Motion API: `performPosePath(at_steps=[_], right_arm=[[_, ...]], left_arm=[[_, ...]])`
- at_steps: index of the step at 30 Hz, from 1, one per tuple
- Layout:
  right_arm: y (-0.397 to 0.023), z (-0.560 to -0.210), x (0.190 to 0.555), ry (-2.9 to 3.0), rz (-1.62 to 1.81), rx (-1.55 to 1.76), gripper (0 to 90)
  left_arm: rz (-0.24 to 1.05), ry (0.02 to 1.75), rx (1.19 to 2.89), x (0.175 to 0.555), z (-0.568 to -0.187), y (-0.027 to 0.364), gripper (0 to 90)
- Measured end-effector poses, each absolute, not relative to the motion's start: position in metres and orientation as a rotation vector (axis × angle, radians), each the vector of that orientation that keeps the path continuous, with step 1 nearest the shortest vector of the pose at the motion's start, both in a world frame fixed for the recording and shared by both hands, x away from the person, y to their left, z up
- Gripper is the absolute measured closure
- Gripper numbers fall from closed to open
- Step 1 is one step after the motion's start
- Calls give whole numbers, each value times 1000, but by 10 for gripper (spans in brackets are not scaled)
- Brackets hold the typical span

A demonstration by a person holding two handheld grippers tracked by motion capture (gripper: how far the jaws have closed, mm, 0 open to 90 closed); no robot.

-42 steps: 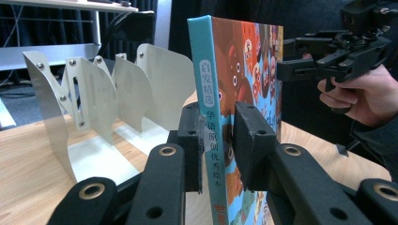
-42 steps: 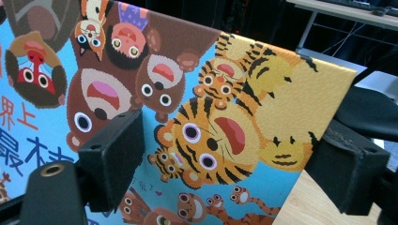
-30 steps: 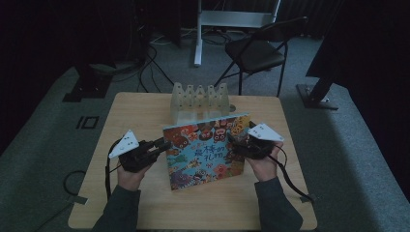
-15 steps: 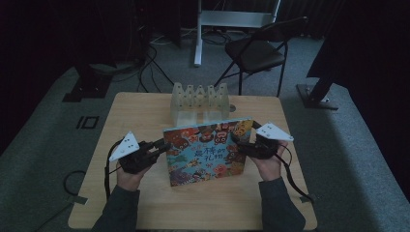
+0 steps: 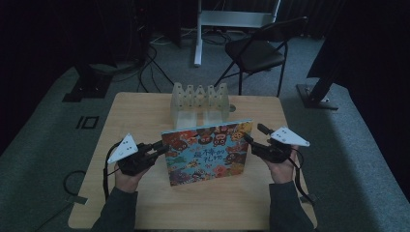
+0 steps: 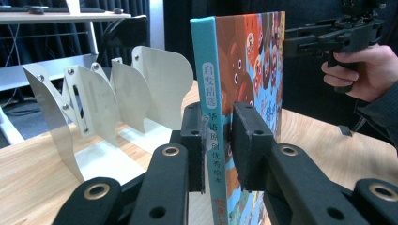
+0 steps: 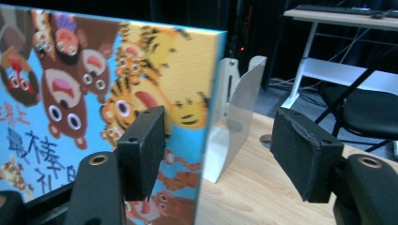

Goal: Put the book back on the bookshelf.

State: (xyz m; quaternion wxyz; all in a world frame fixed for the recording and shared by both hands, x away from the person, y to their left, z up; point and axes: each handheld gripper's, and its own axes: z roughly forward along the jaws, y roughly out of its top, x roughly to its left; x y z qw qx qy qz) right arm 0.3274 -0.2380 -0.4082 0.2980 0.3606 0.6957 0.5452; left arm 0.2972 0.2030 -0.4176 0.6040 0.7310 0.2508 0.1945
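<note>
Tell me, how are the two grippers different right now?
The left gripper is shut on the picture book, its pads pressing the spine edge; the right gripper has been closing, but its pads are still apart around the book's other edge. In the high view the left one is at the book's left side, the right one at its right. Both are black and hand-held.

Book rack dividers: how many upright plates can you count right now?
4 in the left gripper view, in a row on the rack behind the book: far left, next, third, nearest the book. The book may hide more.
</note>
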Motion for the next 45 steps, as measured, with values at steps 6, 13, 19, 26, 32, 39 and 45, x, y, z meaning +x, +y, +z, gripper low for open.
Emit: performPosePath(at_steps=[6, 13, 19, 26, 32, 39, 45], right_arm=[[-251, -407, 327, 1769, 1486, 1018, 376], [-255, -409, 331, 1726, 1477, 1108, 394], [-248, -412, 335, 1748, 1460, 1113, 394], [-247, -413, 341, 1748, 1464, 1129, 393], [-246, -416, 348, 1748, 1452, 1153, 396], [-244, -417, 352, 1750, 1483, 1174, 405], [-241, -412, 350, 1758, 1503, 1153, 449]], left_arm=[[446, 575, 1689, 297, -418, 203, 765], [446, 564, 1686, 294, -418, 203, 768], [431, 553, 1683, 292, -419, 205, 771], [427, 534, 1688, 287, -419, 206, 775], [443, 517, 1700, 285, -418, 205, 777], [483, 510, 1697, 282, -418, 203, 781], [525, 531, 1678, 282, -420, 202, 783]])
